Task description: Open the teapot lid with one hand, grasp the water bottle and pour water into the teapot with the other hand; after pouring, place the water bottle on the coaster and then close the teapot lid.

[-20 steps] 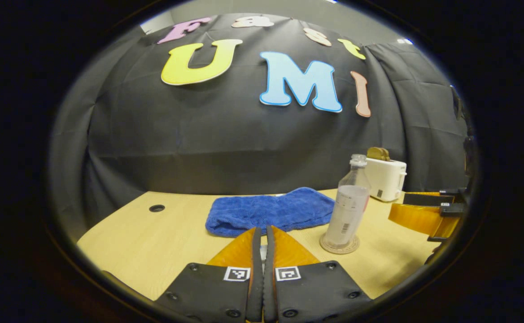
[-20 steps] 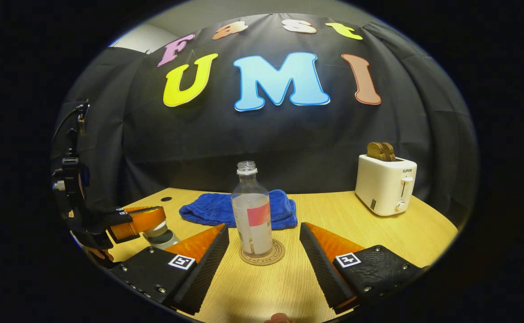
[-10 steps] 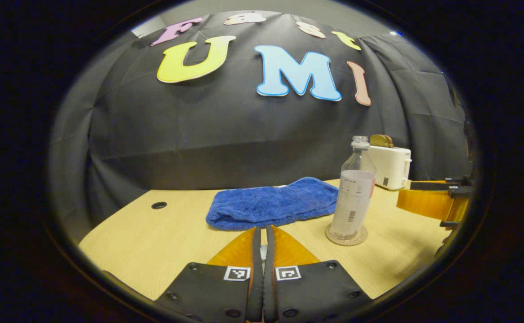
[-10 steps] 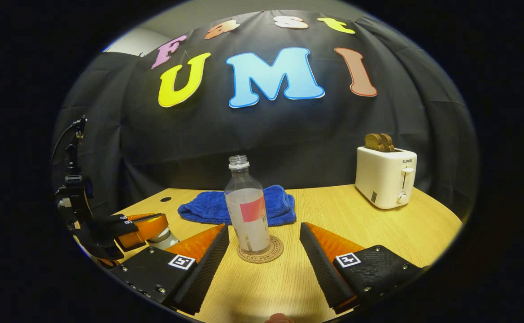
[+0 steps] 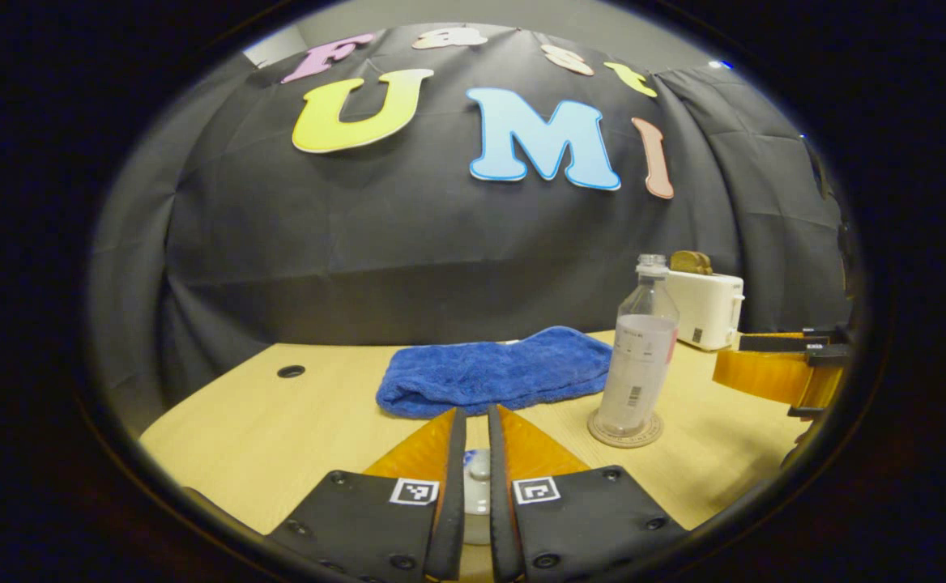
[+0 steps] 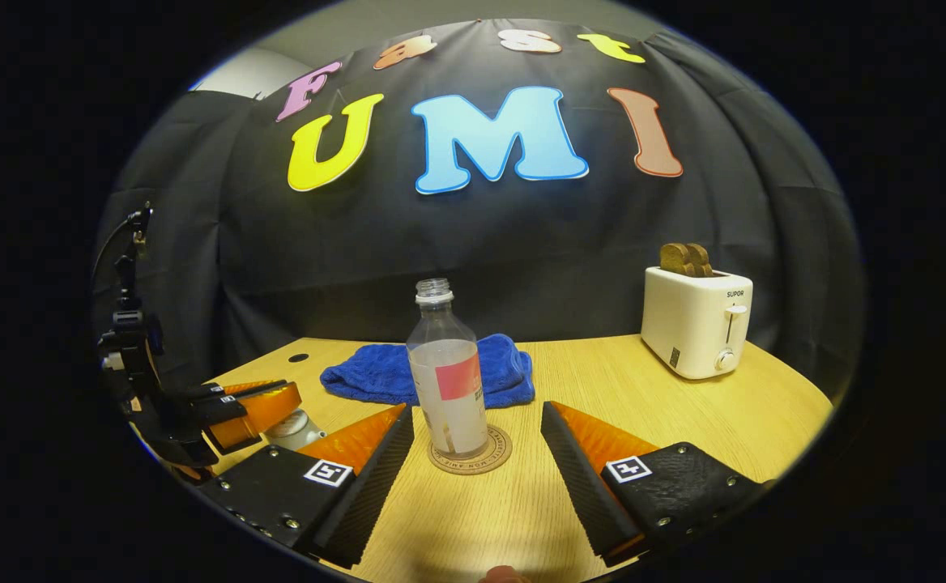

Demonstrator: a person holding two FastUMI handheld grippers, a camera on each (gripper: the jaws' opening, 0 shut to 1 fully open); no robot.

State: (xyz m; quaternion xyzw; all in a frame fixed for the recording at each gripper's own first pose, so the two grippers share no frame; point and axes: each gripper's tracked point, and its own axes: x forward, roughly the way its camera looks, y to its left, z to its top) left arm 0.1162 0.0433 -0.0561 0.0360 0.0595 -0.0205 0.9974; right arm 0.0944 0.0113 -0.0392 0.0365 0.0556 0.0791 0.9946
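Observation:
A clear water bottle (image 6: 449, 380), uncapped and partly full, stands upright on a round coaster (image 6: 470, 457). My right gripper (image 6: 477, 411) is open just in front of it, one finger on each side, touching nothing. To the left, my left gripper (image 6: 250, 405) hovers over the white teapot (image 6: 293, 429). In the left gripper view, my left gripper (image 5: 475, 413) has its fingers a little apart, with the white knob of the teapot lid (image 5: 477, 470) between them. The bottle (image 5: 641, 356) and coaster (image 5: 624, 429) stand to the right there, and the right gripper (image 5: 773, 368) shows at the far right edge.
A folded blue towel (image 6: 360, 376) lies behind the bottle, also seen in the left gripper view (image 5: 493, 372). A white toaster (image 6: 696, 332) with bread in it stands at the back right. The wooden table (image 6: 619, 380) has a cable hole (image 5: 290, 372) at the back left.
My left gripper's fingers have parted a little, and the lid knob now shows between them. The bottle stays on the coaster and the right gripper has barely moved.

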